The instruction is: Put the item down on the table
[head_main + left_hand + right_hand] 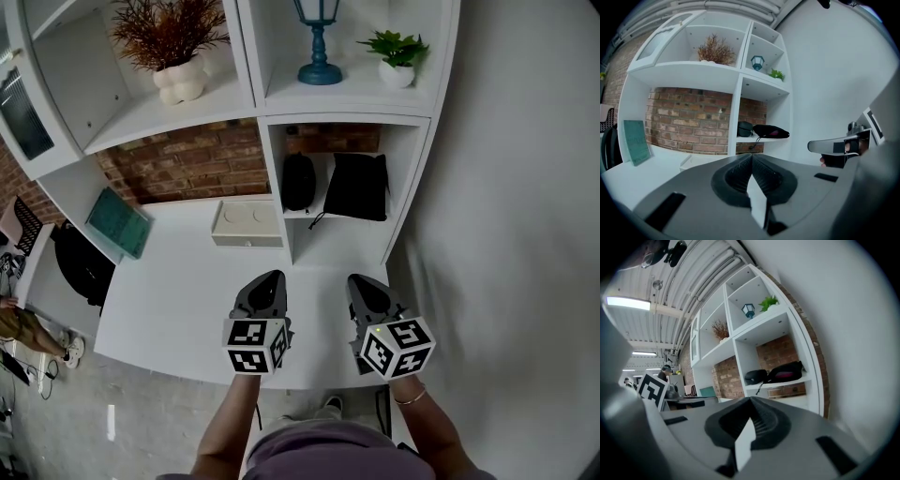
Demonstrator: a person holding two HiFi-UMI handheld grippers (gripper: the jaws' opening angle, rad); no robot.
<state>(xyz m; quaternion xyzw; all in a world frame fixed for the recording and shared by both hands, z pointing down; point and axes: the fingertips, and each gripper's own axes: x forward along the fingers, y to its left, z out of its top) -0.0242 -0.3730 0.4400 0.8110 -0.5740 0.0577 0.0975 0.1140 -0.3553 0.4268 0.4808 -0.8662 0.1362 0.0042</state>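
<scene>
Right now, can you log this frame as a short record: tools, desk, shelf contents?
left tool: shut, nothing between its jaws, above the desk
right tool: shut, empty, beside the left one
desk: white; bare near the tools
box: white, on the desk by the brick wall
teal board: leaning at the desk's left end
cubby: black pouch and black bag
upper shelves: dried plant, blue lantern, green plant
item in hand: none
</scene>
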